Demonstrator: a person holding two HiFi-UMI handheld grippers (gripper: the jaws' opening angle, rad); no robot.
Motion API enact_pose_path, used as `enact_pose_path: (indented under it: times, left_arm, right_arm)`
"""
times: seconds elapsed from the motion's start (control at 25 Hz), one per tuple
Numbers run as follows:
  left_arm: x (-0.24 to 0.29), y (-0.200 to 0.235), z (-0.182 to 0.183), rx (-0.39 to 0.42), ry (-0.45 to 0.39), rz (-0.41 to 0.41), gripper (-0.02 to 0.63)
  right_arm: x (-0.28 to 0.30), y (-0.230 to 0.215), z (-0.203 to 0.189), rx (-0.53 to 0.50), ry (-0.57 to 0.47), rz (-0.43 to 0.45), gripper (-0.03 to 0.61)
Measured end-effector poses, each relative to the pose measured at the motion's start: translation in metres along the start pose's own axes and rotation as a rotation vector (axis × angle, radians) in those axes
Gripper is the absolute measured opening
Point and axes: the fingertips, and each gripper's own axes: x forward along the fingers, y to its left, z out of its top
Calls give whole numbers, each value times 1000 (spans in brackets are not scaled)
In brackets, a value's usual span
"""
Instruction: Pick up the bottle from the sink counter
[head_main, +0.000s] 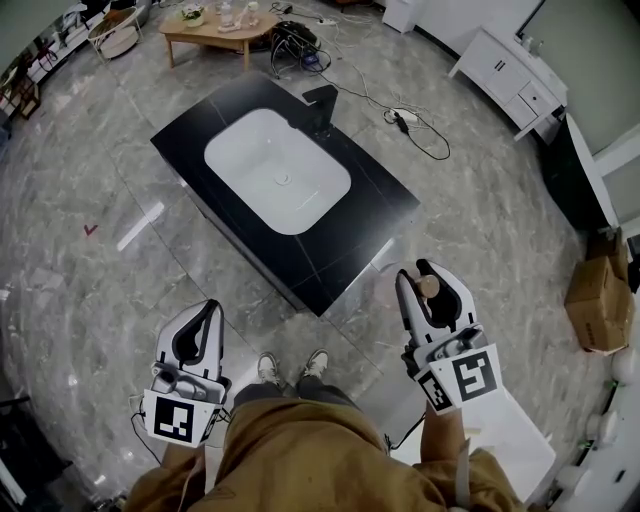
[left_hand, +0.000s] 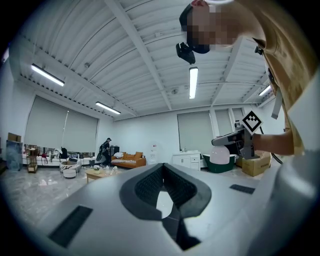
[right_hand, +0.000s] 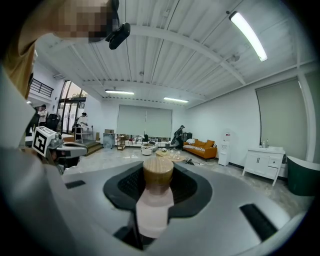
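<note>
Black sink counter (head_main: 352, 243), marble floor (head_main: 95, 275)

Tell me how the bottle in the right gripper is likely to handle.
The bottle looks smooth-sided, so it may slip between the pads of the right gripper. It seems rigid and small, probably light. Its rounded shape would likely roll if laid down.

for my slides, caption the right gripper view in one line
Right gripper shut on a pale bottle with a wood-toned cap, open hall beyond
</note>
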Motion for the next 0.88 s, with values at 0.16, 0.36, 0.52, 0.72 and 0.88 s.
enact_pose_path:
  times: [0.16, 0.36, 0.52, 0.72, 0.88]
  left_arm:
    - [-1, -1, 2, 0, -3, -2, 3]
    - [-6, -1, 2, 1, 3, -2, 3]
    - [-12, -1, 2, 3, 9, 2, 3]
    - [-16, 0, 2, 0, 6, 6, 3]
    - [-20, -2, 2, -1, 5, 7, 3]
  right_arm:
    - [-8, -4, 4, 1, -8, -19, 124]
    - [-18, -4, 8, 4, -14, -31, 124]
    - [-27, -4, 13, 9, -21, -40, 124]
    - [-32, -3, 18, 5, -29, -48, 124]
    - [-35, 0, 19, 1, -36, -46, 124]
